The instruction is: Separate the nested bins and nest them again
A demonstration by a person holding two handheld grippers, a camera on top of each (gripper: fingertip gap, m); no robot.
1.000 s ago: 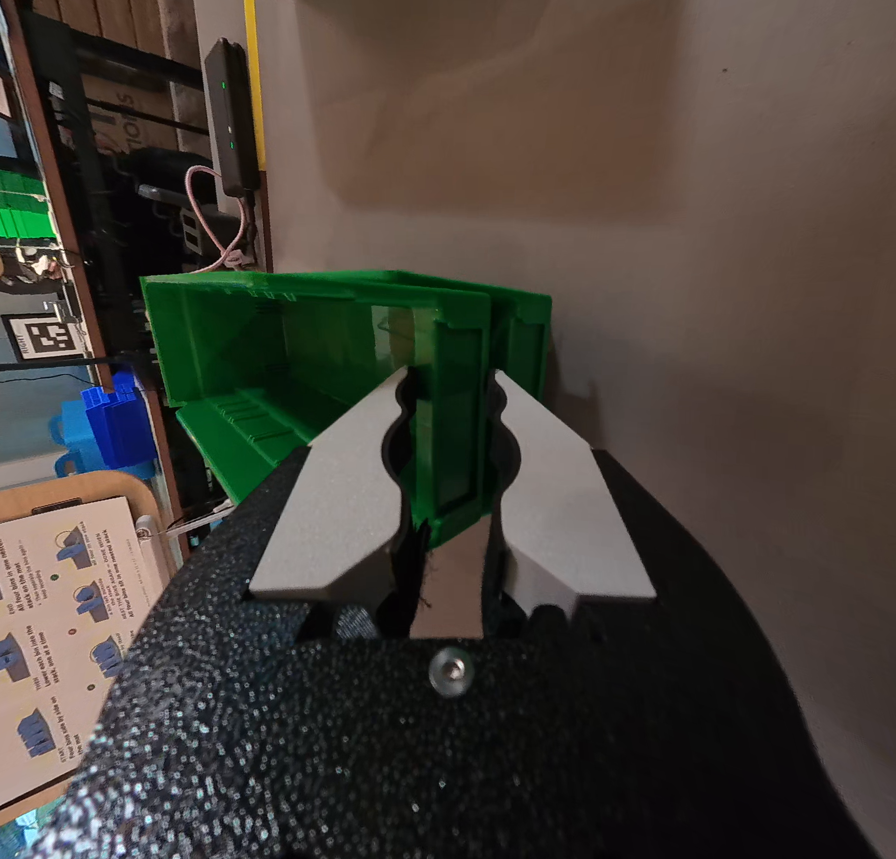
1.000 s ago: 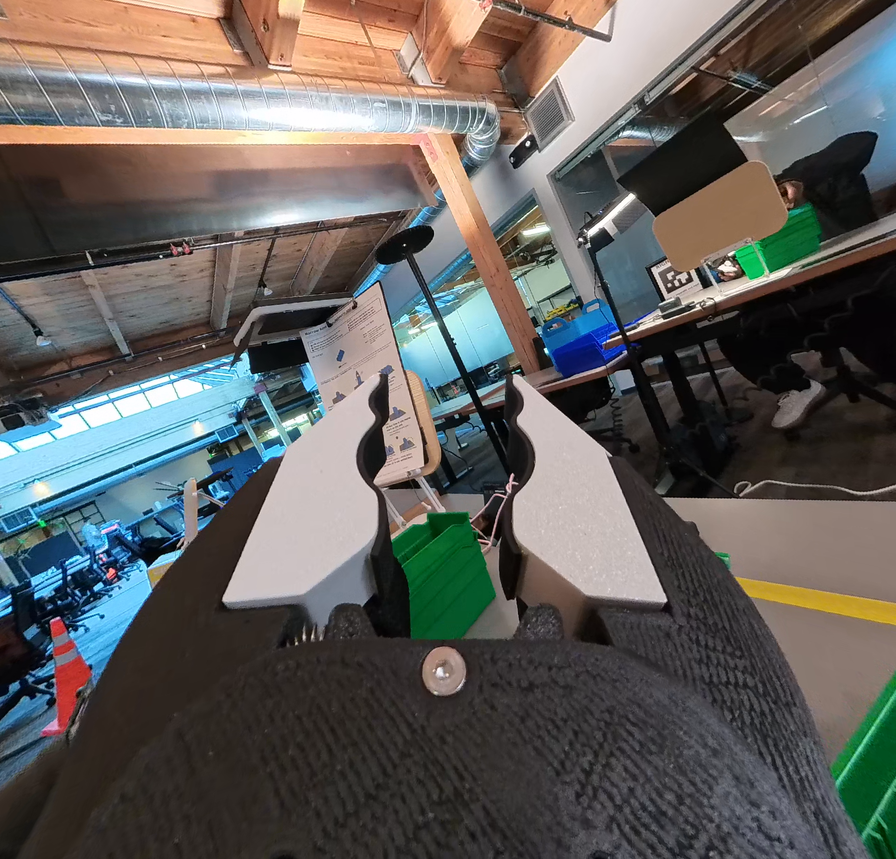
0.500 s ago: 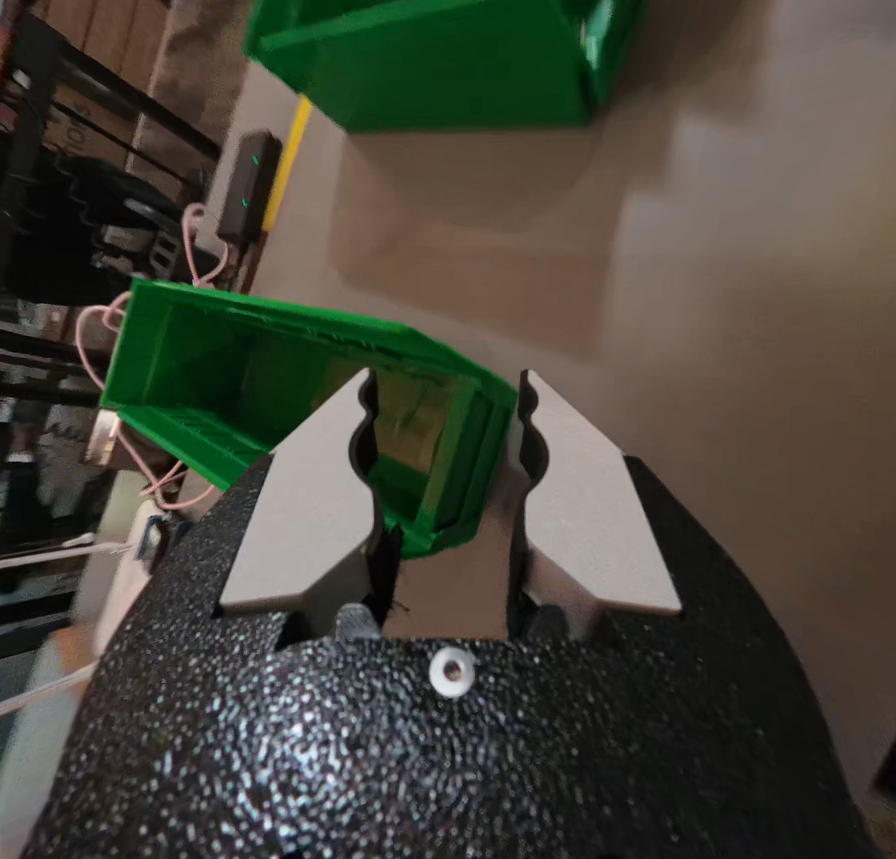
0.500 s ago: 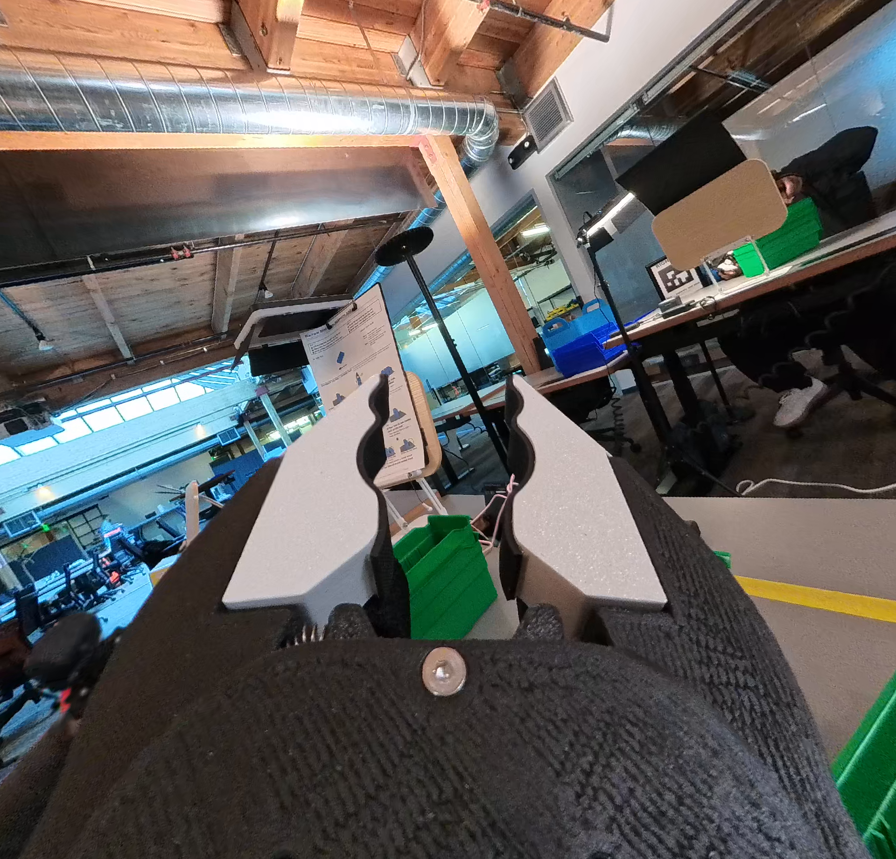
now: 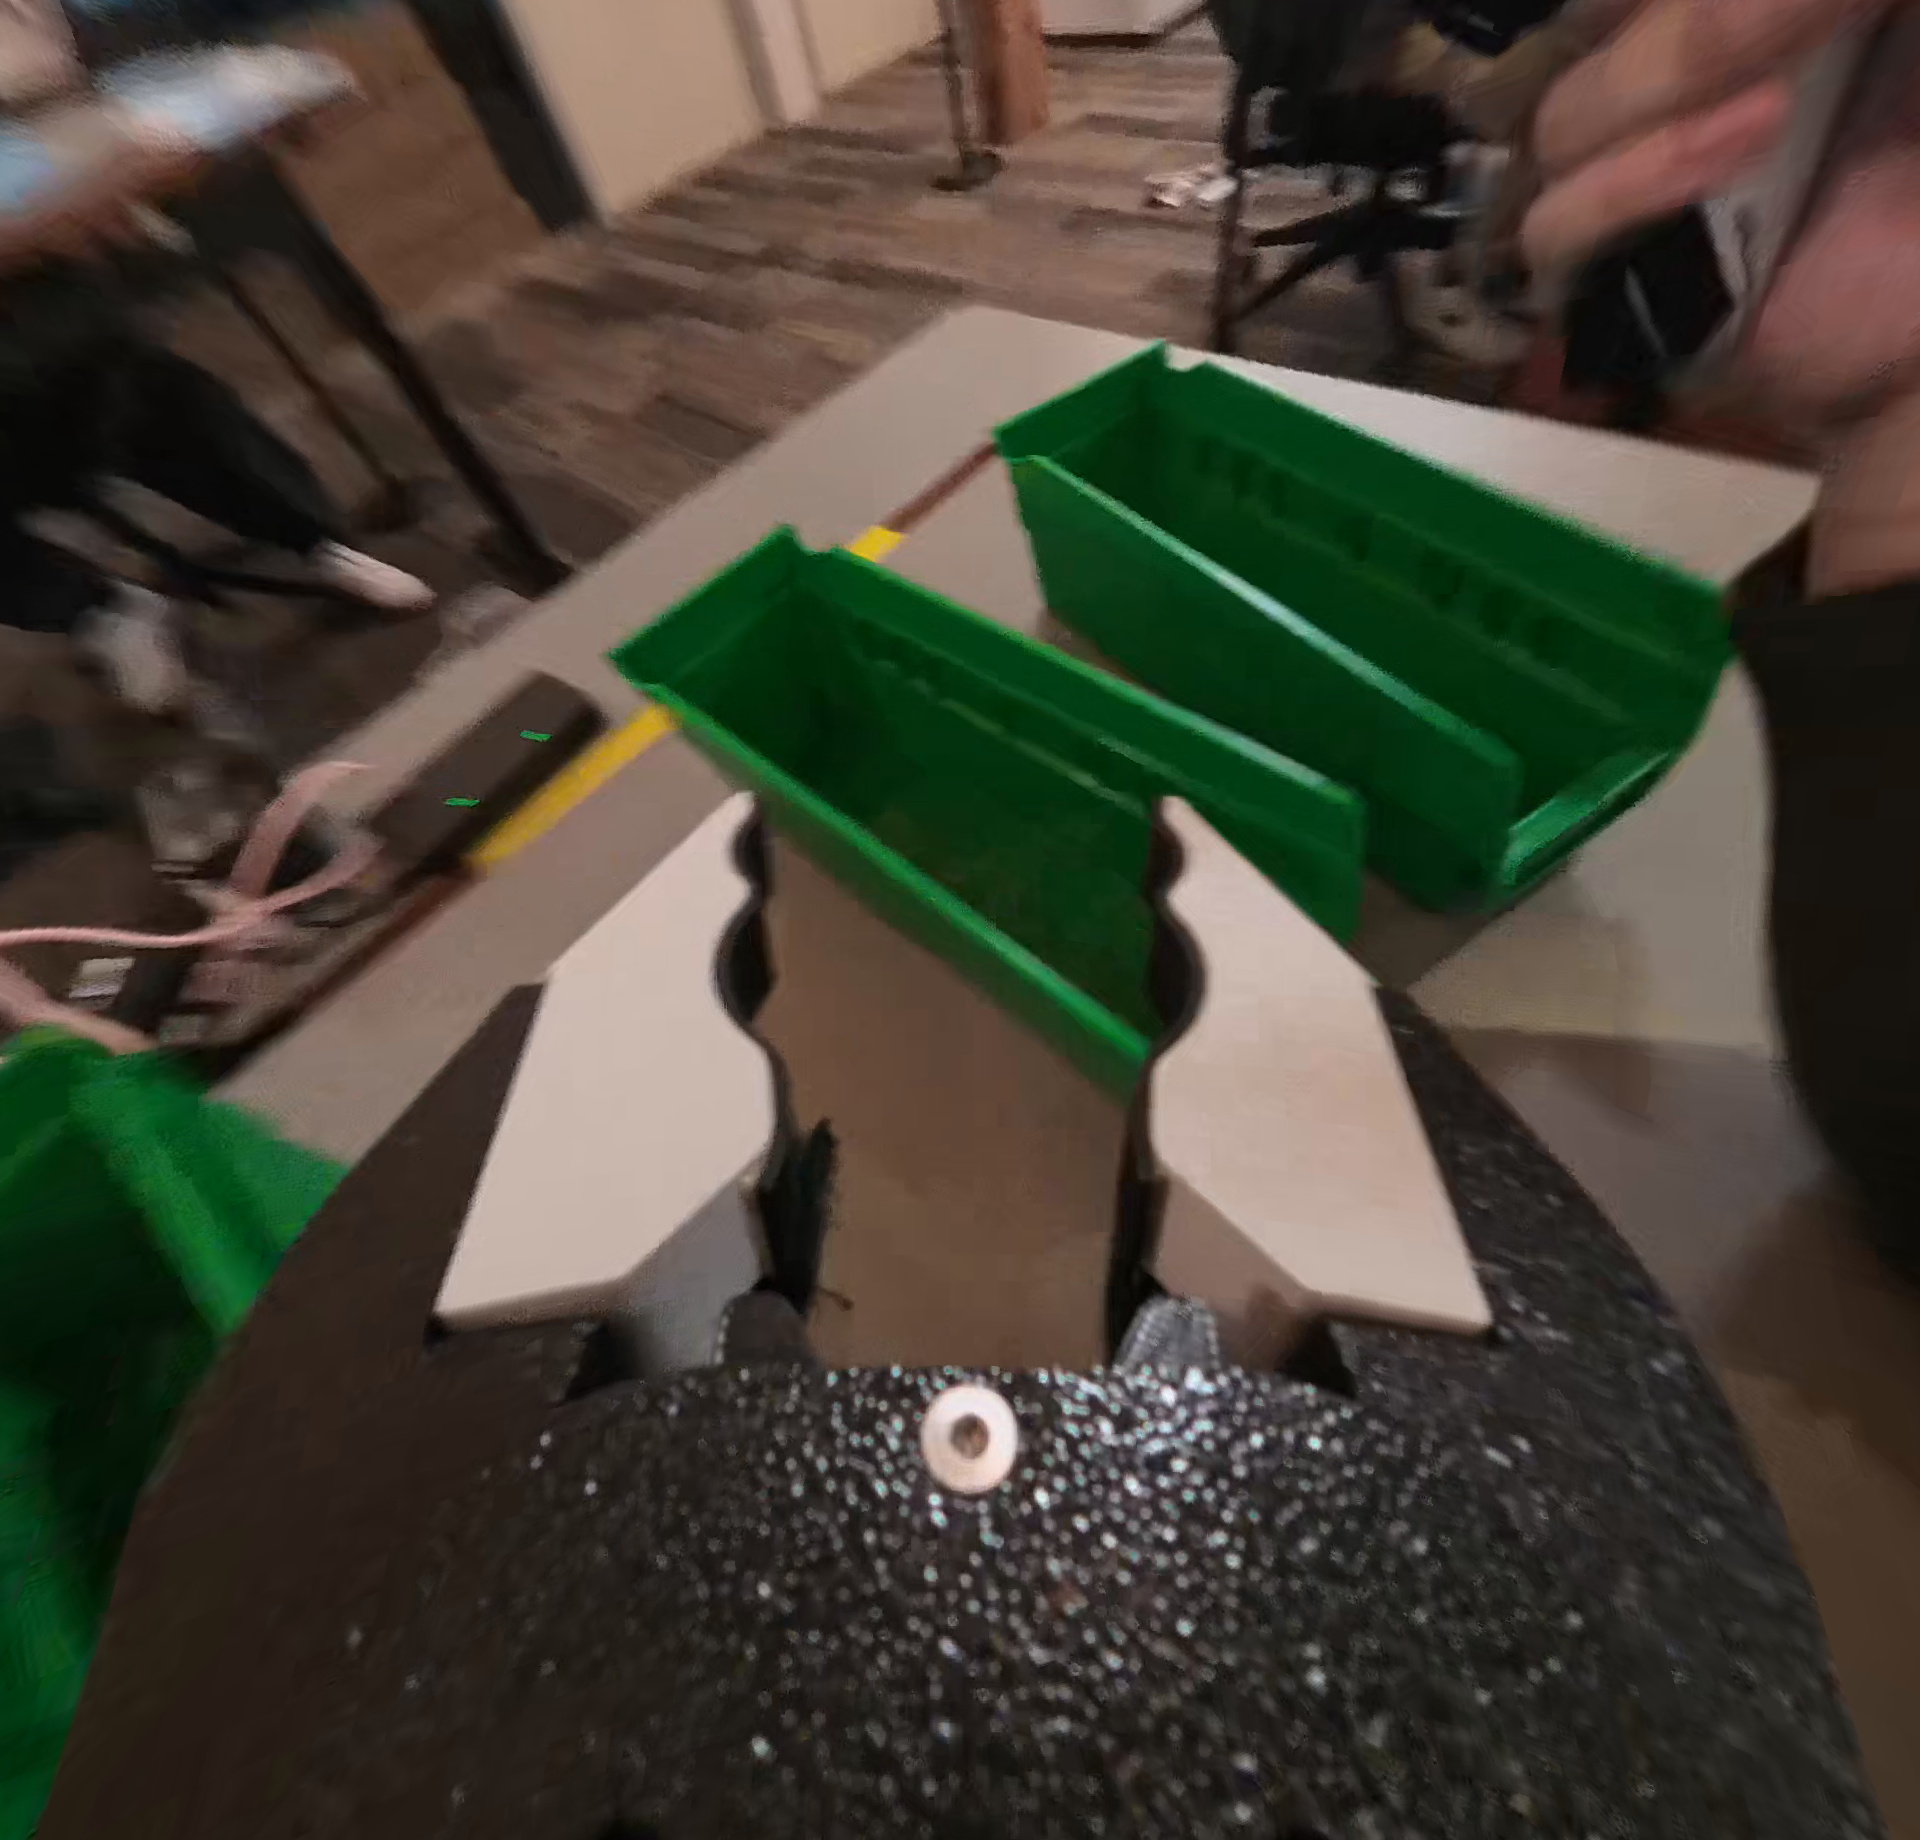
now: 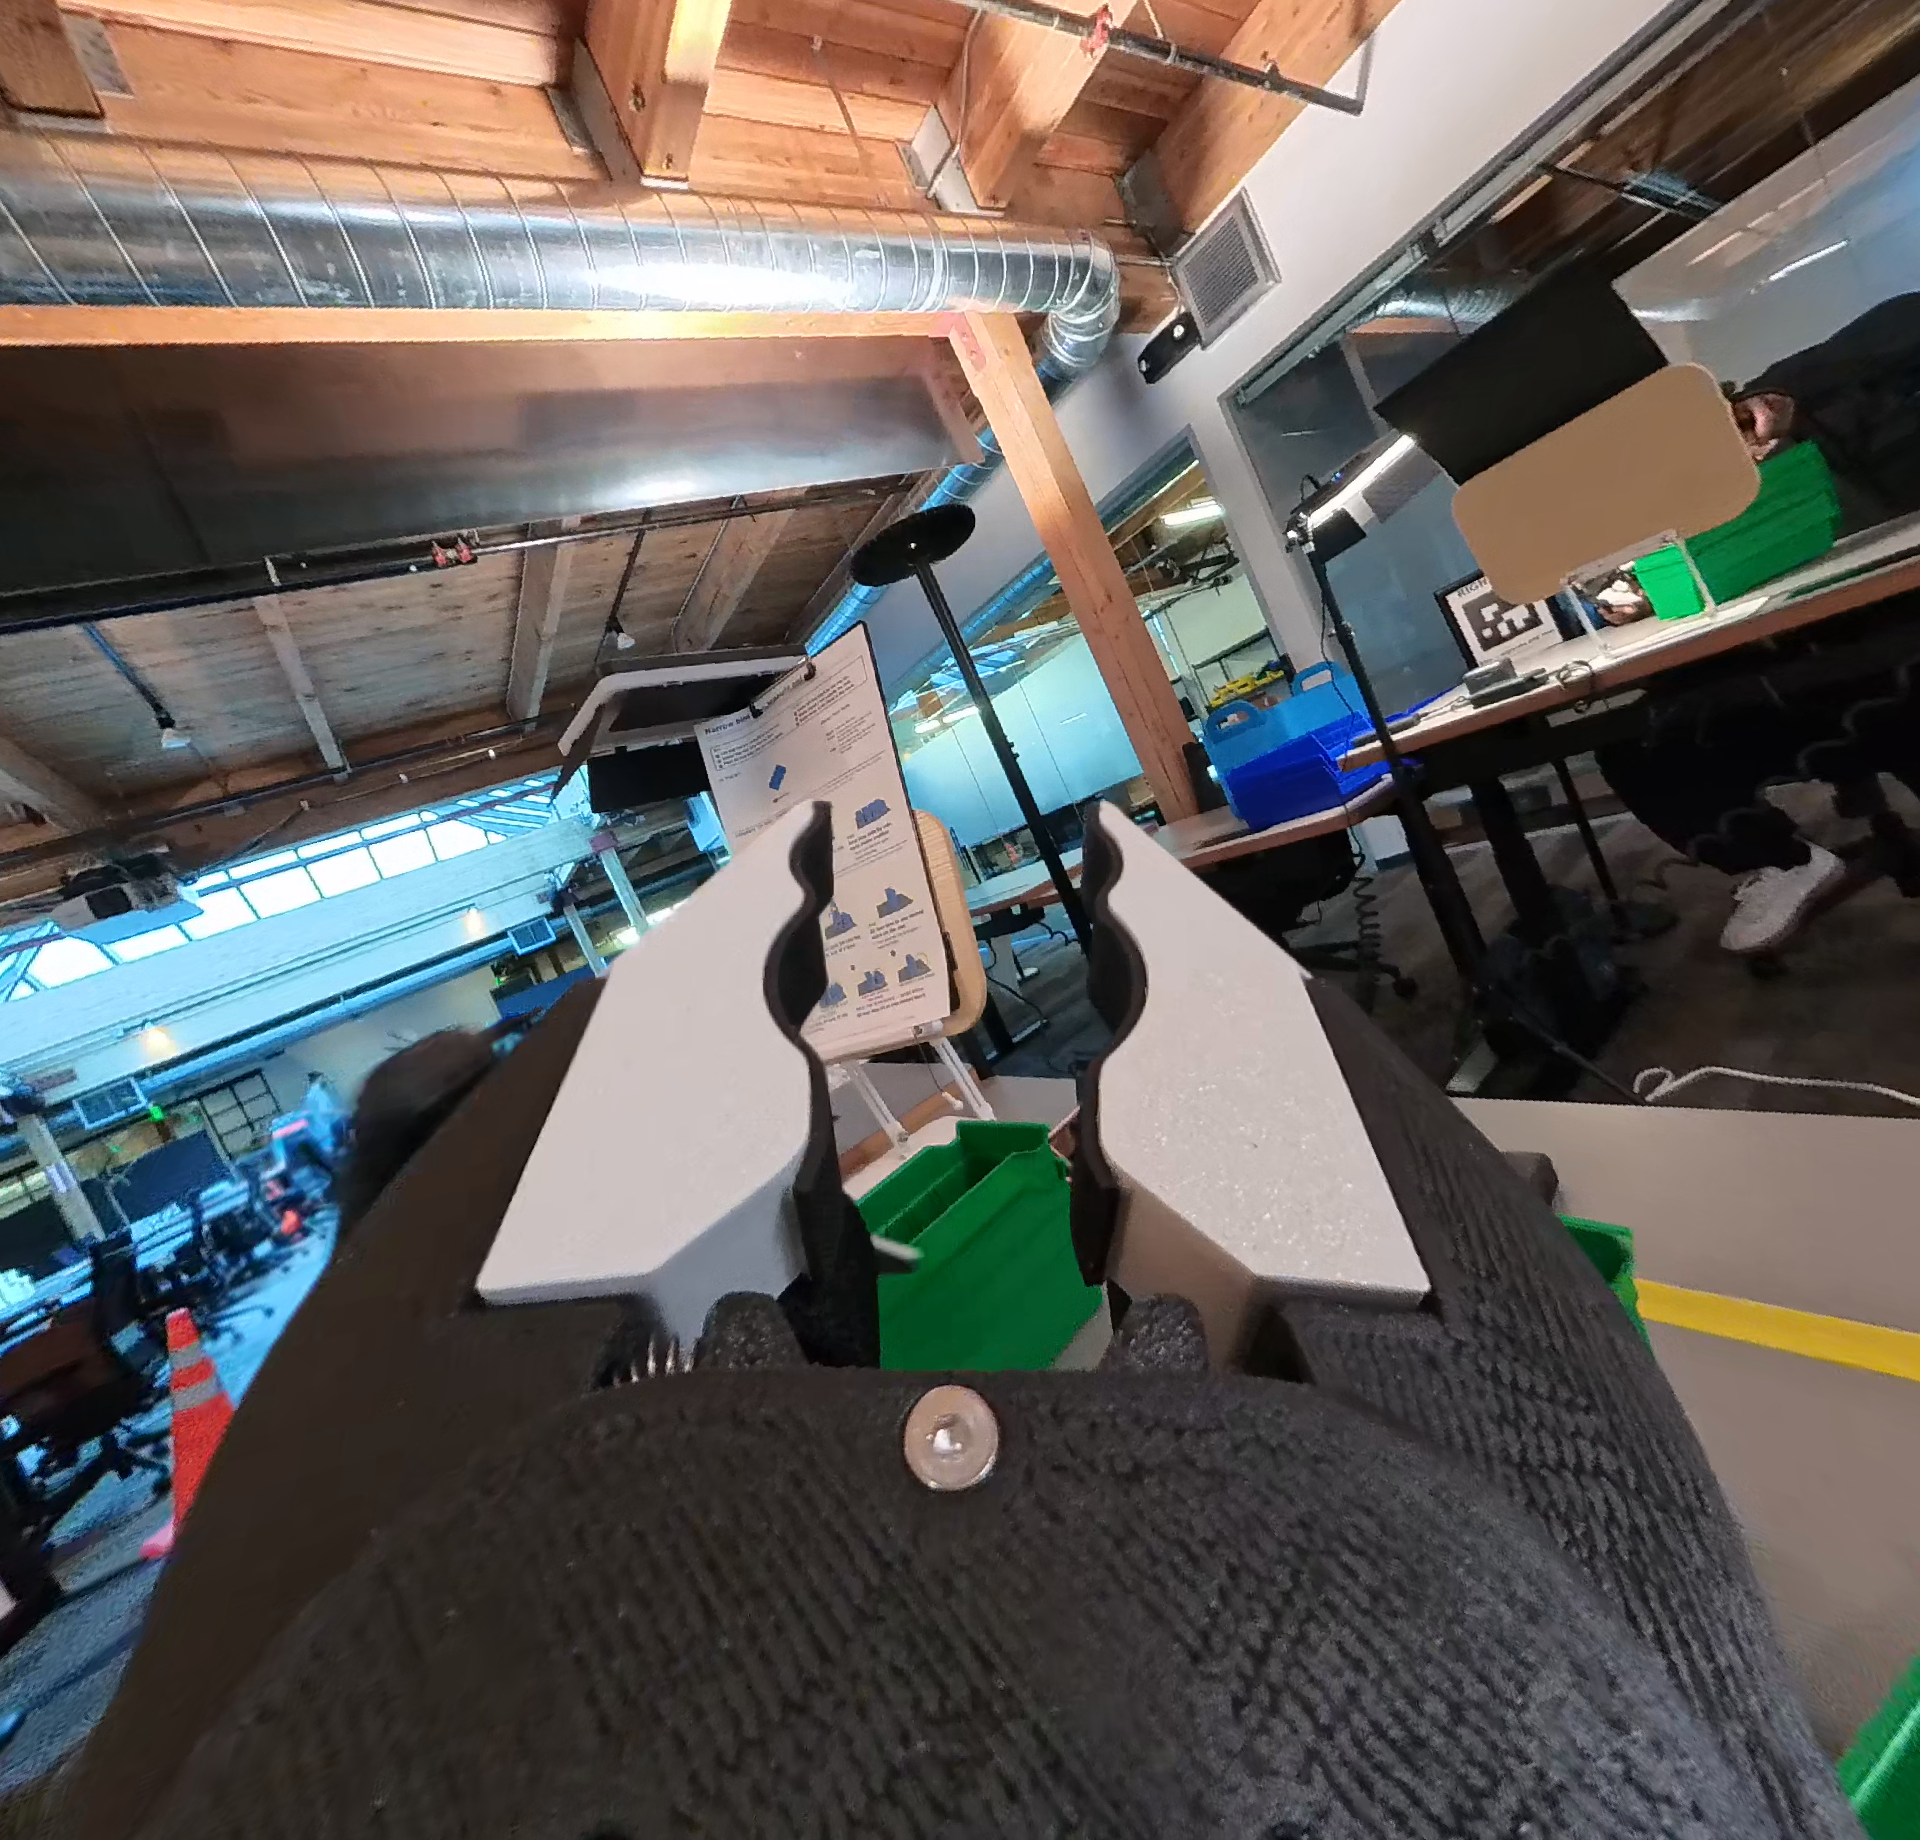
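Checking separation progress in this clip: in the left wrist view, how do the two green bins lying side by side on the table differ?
The nearer bin reaches in between the left gripper fingers, which stand apart; the farther bin lies beyond it, clear of them. The nearer bin crosses the yellow tape line; the farther bin sits past it. Both are long, green, open-topped and empty, lying roughly parallel on the table.

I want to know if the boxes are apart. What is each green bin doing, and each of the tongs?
left tongs: open, gripping nothing.
right tongs: open, gripping nothing, tilted up.
near green bin: upright on the table, empty, apart from the far one.
far green bin: upright on the table, empty.
green bin at the left edge: too blurred to tell.
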